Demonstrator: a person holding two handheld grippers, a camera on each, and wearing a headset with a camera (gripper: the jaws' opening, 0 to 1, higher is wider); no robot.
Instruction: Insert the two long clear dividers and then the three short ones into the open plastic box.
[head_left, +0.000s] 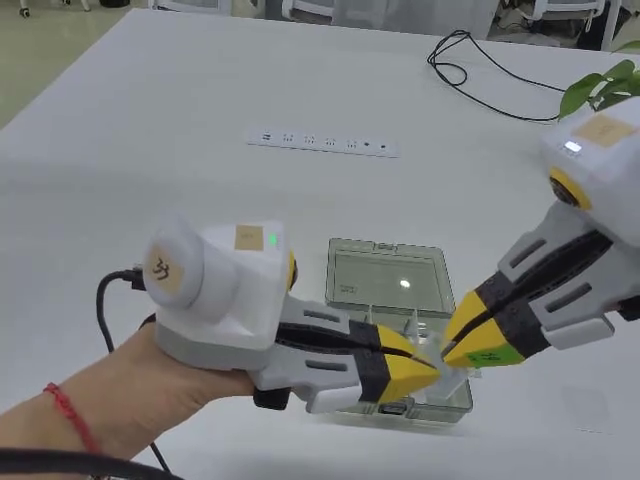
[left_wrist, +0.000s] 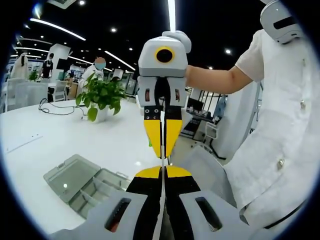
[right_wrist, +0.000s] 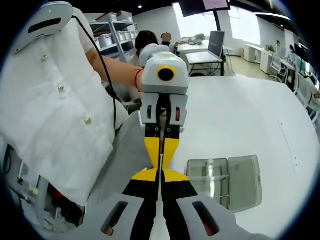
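The open clear plastic box (head_left: 345, 290) lies on the white table, lid flat at the back and tray at the front, with clear dividers standing in the tray. It also shows in the left gripper view as the box (left_wrist: 75, 182) and in the right gripper view as the box (right_wrist: 235, 175). Over the tray's front right corner my left gripper (head_left: 432, 368) and right gripper (head_left: 447, 347) meet tip to tip. Both are shut on a small clear divider (head_left: 462, 378), which is seen edge-on as a thin pale line between the jaws in both gripper views.
A white power strip (head_left: 322, 142) lies further back on the table. A black cable (head_left: 470, 75) loops at the back right beside a potted plant (head_left: 605, 88). The person's white shirt (left_wrist: 270, 125) is close behind the grippers.
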